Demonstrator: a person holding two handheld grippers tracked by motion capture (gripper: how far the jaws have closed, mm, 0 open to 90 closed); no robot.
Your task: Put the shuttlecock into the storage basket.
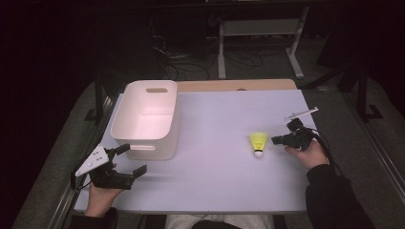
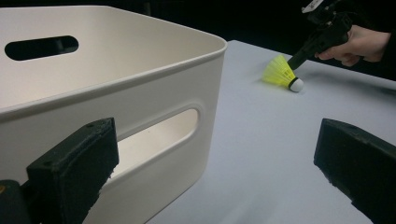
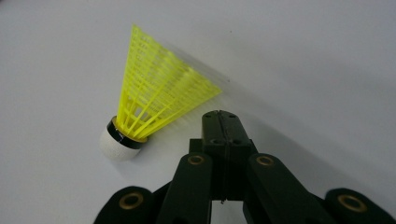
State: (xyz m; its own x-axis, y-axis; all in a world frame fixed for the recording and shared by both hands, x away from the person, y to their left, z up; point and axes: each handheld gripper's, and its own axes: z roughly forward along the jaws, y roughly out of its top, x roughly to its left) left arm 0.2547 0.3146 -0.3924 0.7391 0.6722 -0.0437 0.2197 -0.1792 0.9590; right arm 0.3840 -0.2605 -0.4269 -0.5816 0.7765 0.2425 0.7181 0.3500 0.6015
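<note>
A yellow shuttlecock [image 1: 258,142] with a white cork tip lies on the white table [image 1: 224,181], right of centre. My right gripper [image 1: 275,140] is shut with nothing in it, its tips just right of the shuttlecock's skirt. Its own view has the shuttlecock [image 3: 154,107] lying on its side, and the joined jaws of the right gripper [image 3: 220,116] sit close beside the skirt. A white bin [image 1: 145,118] with handle slots stands at the left. My left gripper [image 1: 134,160] is open near the bin's front wall, nothing between its jaws. The left gripper view shows the bin [image 2: 140,93] and, far off, the shuttlecock [image 2: 282,74].
A wooden strip [image 1: 236,85] runs along the table's far edge. Beyond it are a metal desk frame [image 1: 260,43] and cables on the dark floor. The table's middle stretch between bin and shuttlecock is bare.
</note>
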